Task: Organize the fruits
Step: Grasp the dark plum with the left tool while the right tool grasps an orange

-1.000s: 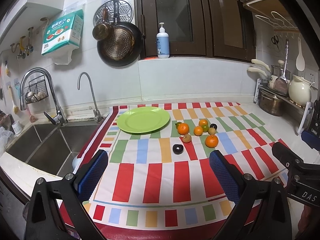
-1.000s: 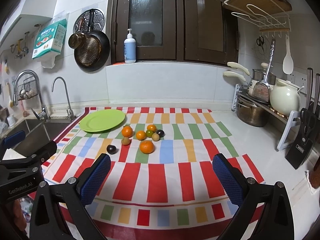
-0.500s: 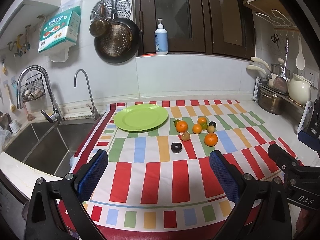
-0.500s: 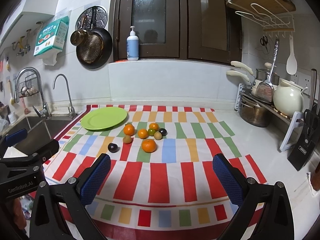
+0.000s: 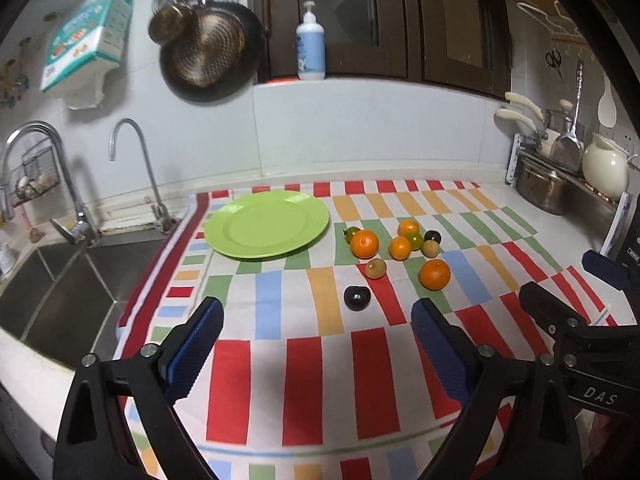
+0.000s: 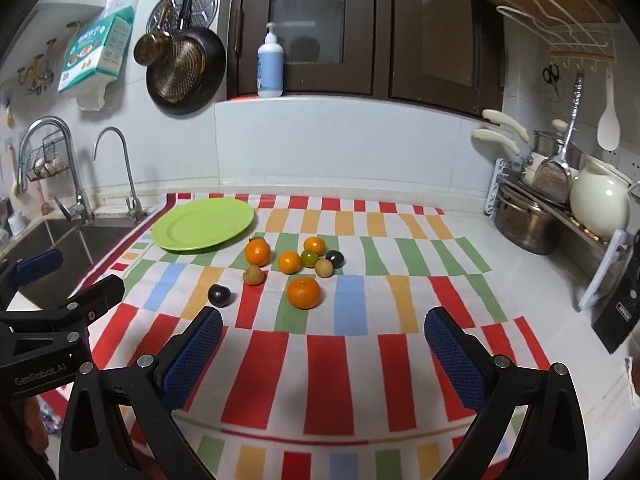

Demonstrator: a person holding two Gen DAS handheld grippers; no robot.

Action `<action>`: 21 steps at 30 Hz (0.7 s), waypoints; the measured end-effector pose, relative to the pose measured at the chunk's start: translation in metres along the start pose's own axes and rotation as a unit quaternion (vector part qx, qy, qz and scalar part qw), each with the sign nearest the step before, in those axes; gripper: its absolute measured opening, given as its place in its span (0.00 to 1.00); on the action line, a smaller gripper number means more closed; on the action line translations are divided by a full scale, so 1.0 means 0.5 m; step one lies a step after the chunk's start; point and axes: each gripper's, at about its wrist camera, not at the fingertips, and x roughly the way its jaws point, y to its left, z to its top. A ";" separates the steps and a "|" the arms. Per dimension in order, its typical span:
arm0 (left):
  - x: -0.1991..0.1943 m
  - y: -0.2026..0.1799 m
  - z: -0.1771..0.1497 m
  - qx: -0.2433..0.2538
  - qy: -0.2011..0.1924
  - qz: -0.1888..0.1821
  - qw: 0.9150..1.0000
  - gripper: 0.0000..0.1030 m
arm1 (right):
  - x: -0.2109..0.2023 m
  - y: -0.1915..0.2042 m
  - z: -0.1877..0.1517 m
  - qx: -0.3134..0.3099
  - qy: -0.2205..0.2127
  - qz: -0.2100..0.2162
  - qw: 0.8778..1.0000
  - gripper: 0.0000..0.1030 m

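Green plate point(image 5: 267, 224) bare, fruit loose on the cloth point(image 6: 320, 360).
Both grippers, left point(image 5: 316, 346) and right point(image 6: 323, 348), hover with jaws spread, holding nothing; straddle the plum point(image 5: 357, 298) squarely, close gently.

Fruits point(image 5: 398, 256) beside green plate point(image 5: 267, 223)

Striped cloth point(image 6: 328, 364): bare between both grippers and the fruit cluster point(image 6: 298, 266). Green plate point(image 6: 202, 224) bare. Sink point(image 5: 60, 292) left; pot rack point(image 6: 560, 216) right.
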 end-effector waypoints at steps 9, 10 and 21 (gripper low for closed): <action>0.110 0.029 0.031 0.035 0.049 -0.059 0.996 0.82 | 0.101 0.039 0.031 0.004 0.030 -0.023 0.999 0.91; 0.119 0.028 0.032 0.038 0.054 -0.065 0.996 0.81 | 0.112 0.041 0.031 0.005 0.036 -0.025 0.999 0.91; 0.217 -0.025 0.026 0.030 0.096 -0.091 0.991 0.69 | 0.247 0.026 0.027 -0.043 0.103 0.025 0.993 0.75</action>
